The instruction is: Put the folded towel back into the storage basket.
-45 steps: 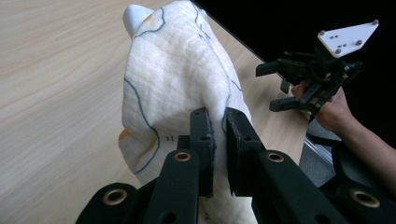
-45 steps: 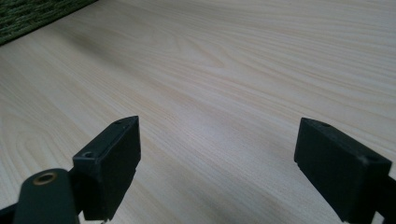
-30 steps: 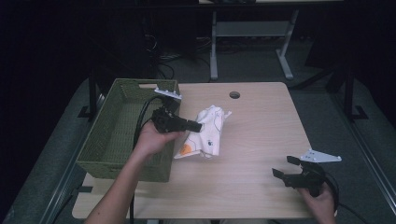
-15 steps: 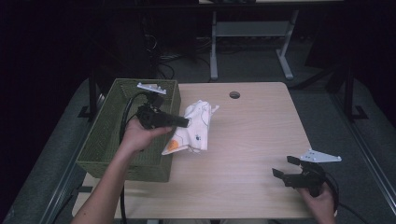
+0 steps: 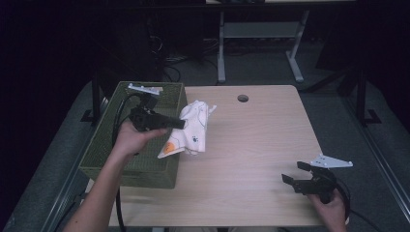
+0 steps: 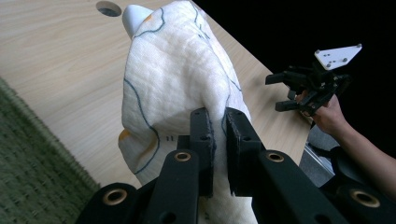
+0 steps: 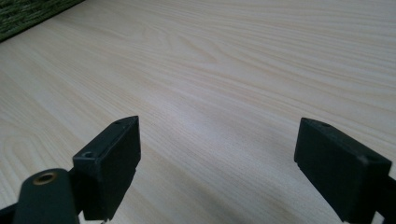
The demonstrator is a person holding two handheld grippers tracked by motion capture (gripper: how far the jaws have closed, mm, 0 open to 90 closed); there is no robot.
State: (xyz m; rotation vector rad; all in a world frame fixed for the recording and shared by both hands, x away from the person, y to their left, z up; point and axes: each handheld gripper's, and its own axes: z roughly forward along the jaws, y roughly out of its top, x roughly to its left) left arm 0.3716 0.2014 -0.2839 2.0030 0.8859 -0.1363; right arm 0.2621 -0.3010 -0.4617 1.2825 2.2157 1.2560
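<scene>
A white cloth (image 5: 192, 129) with blue outlines and orange patches hangs lifted above the table, close to the right wall of the green basket (image 5: 110, 140). My left gripper (image 5: 181, 124) is shut on a fold of the cloth (image 6: 177, 84), its jaws (image 6: 219, 128) pinching the fabric between them. At the table's front right, my right gripper (image 5: 296, 174) stands open just over the wood, with nothing between its fingers (image 7: 112, 158). That gripper (image 6: 282, 91) also appears far off in the left gripper view.
The light wooden table (image 5: 251, 145) has a round cable hole (image 5: 242, 98) near its far edge. The woven green basket takes up the left side. A dark floor and a desk frame (image 5: 261, 38) lie beyond the table.
My left gripper has carried the cloth leftward and a little up, from mid-table toward the basket's right wall. The right gripper has stayed where it was, open.
</scene>
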